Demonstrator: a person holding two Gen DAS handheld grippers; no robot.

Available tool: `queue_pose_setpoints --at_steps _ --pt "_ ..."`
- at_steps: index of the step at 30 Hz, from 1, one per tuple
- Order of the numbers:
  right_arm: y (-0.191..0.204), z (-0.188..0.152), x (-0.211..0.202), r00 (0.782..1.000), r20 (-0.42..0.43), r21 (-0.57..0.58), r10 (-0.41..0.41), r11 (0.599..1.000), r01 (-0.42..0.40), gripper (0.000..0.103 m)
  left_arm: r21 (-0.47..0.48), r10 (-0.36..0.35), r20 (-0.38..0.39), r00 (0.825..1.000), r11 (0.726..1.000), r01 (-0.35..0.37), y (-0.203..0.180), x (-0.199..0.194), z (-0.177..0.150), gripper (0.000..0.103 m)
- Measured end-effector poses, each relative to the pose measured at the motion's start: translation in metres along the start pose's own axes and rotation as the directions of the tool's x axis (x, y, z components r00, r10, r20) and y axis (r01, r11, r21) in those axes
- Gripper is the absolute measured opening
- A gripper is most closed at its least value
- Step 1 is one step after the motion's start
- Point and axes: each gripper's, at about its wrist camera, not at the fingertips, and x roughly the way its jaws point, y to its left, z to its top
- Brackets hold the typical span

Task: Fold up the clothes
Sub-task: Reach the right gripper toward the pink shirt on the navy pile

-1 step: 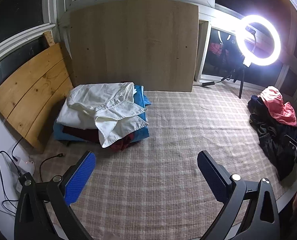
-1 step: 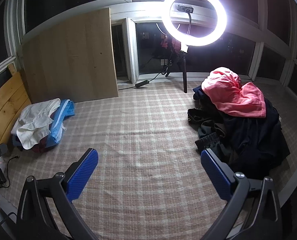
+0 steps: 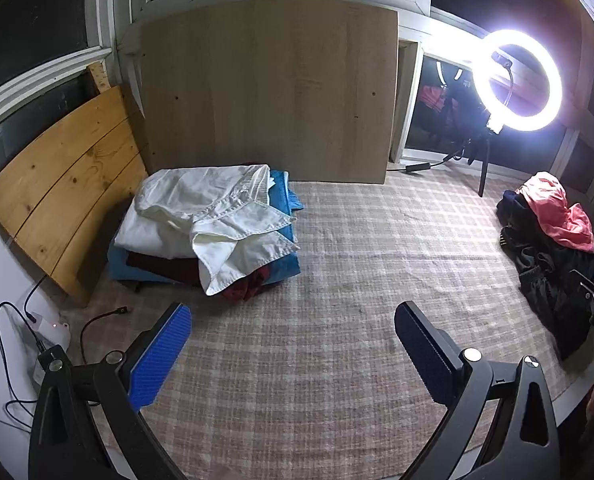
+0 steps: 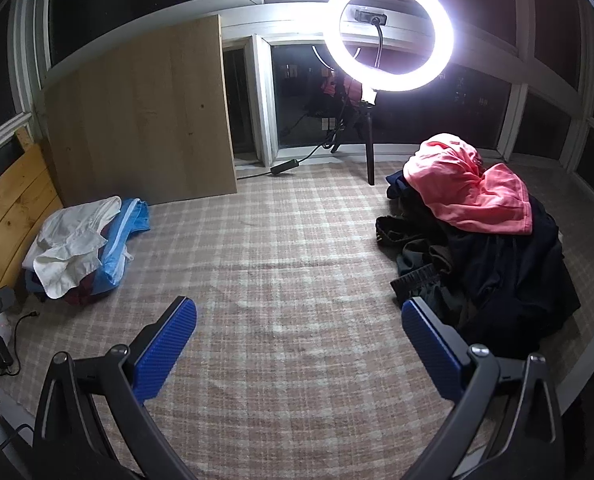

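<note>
We see a plaid rug (image 3: 337, 280) covering the floor, with a big wood board (image 3: 269, 88) leaning at the far wall and a lit ring light (image 4: 389, 32) standing far right. On the left, a stack (image 3: 201, 236) of folded clothes lies with a white shirt (image 3: 213, 216) on top, and well apart on the right sits a dark unfolded heap (image 4: 493, 264) topped by a pink garment (image 4: 469, 188). Our left gripper (image 3: 293, 344) and right gripper (image 4: 299, 344) both hover over bare rug, jaws spread wide and holding nothing.
</note>
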Motion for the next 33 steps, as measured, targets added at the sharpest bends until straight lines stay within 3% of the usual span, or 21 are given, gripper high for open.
queue_pose_setpoints --at_steps 10,17,24,30,33 --pt "-0.001 -0.001 -0.013 0.997 0.017 0.033 -0.074 0.997 0.073 0.103 0.067 -0.049 -0.052 0.997 0.996 0.053 -0.006 0.021 -0.007 0.102" --pt "-0.01 -0.007 -0.022 0.996 0.012 0.069 -0.091 0.994 0.09 0.103 0.107 -0.094 -0.036 0.995 0.99 0.097 -0.02 0.022 -0.005 0.102" --pt "-0.018 -0.01 -0.028 0.995 0.02 0.103 -0.096 0.99 0.094 0.103 0.088 -0.126 -0.073 0.989 0.987 0.133 -0.02 0.03 -0.004 0.102" --pt "-0.019 -0.01 -0.032 0.994 0.038 0.093 -0.101 0.991 0.097 0.103 0.087 -0.109 -0.09 0.99 0.989 0.117 -0.018 0.038 -0.006 0.102" --pt "-0.02 -0.011 -0.032 0.993 0.029 0.064 -0.118 0.991 0.116 0.103 0.079 -0.149 -0.093 0.984 0.984 0.157 -0.019 0.04 -0.004 0.102"
